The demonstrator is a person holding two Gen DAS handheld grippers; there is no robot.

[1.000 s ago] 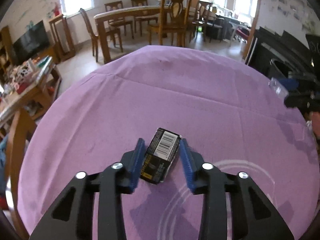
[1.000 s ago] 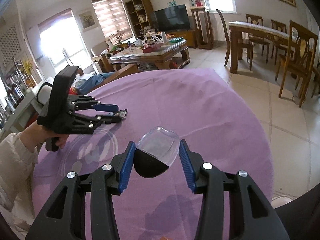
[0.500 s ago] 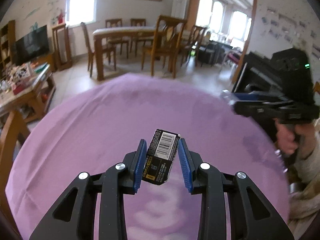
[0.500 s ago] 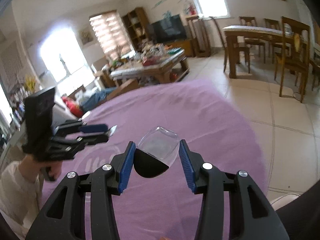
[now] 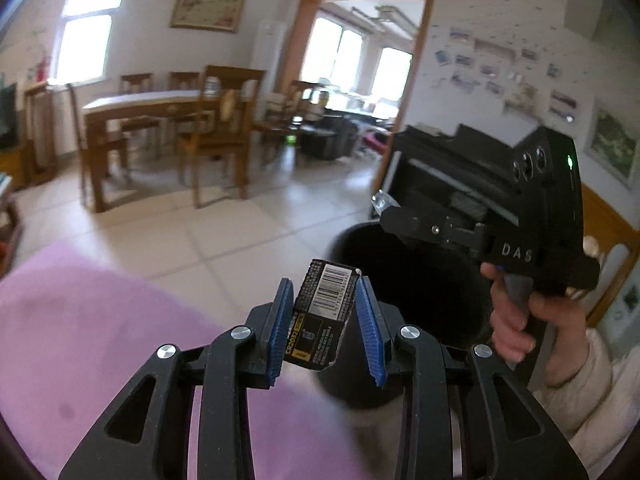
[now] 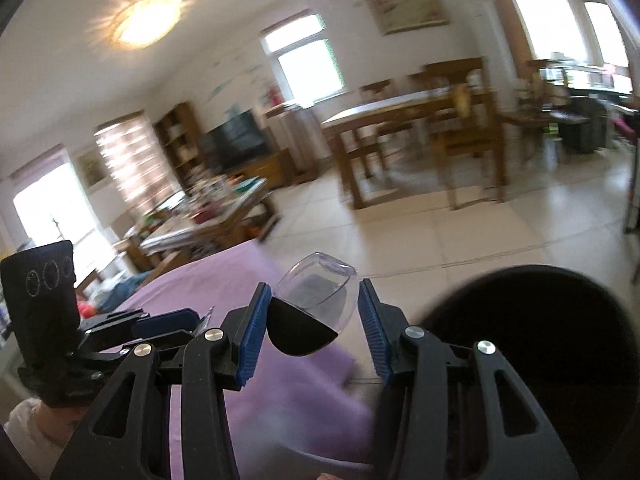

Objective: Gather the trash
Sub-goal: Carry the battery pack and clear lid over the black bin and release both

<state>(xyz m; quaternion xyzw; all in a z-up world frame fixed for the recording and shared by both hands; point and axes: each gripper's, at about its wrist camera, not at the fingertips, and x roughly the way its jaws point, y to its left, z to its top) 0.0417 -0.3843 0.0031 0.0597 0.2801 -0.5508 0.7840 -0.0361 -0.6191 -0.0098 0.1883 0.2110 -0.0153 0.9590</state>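
Observation:
My left gripper (image 5: 325,312) is shut on a black battery card (image 5: 322,316) with a white barcode, held in the air past the edge of the purple table (image 5: 100,340), in front of a black trash bin (image 5: 416,280). My right gripper (image 6: 314,312) is shut on a clear plastic blister shell with a black base (image 6: 316,308), above the table edge (image 6: 280,392) and left of the bin's dark opening (image 6: 532,356). In the left wrist view the right gripper (image 5: 384,208) hovers over the bin, held by a hand (image 5: 516,320). The right wrist view shows the left gripper (image 6: 192,322) at lower left.
Tiled floor (image 5: 208,236) lies beyond the table. A wooden dining table with chairs (image 5: 168,128) stands further back, and a black piano (image 5: 452,168) is behind the bin. A cluttered coffee table (image 6: 208,216) and a TV (image 6: 236,140) sit at the left in the right wrist view.
Both grippers swung off the purple table toward the black bin, each still holding its item. The bin has come into both views, and the table has slid to the lower left.

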